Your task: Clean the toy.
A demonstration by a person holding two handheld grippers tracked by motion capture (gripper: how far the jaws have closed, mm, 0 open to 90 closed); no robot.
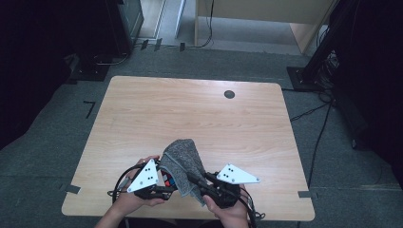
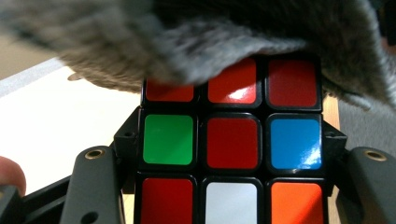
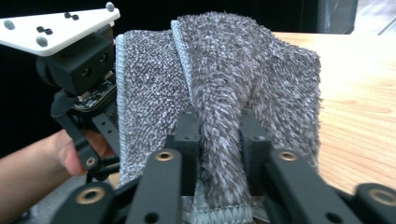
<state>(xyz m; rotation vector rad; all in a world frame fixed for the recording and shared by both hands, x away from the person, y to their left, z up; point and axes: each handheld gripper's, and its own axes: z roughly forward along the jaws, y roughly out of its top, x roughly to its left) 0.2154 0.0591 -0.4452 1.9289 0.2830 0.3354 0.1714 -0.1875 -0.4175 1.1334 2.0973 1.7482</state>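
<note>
Jaws of the left gripper [image 2: 232, 154] are seen in the left gripper view closed against the two sides of a puzzle cube [image 2: 232, 140], which is clamped between them with its coloured face turned to the camera: red, green, blue, white and orange squares can be read. A grey cloth [image 2: 224, 42] is draped over the top of the cube, so that the upper row of squares is partly covered. In the right gripper view the right gripper [image 3: 219, 154] is pinched shut on a fold of the same cloth [image 3: 219, 93], the fabric being bunched between the two black jaws and hanging down to a stitched hem below them. The cube is hidden behind the cloth in that view, but the left gripper [image 3: 88, 116] is seen beside the cloth at the left, with a hand [image 3: 51, 154] around it. From the high view both grippers are placed near the front edge of the wooden table [image 1: 190, 109]: the left gripper [image 1: 164, 183] and the right gripper [image 1: 195, 181] are close together, with the cloth [image 1: 183, 159] heaped between and above them, and a small part of the cube [image 1: 167, 181] can be made out under its edge
</note>
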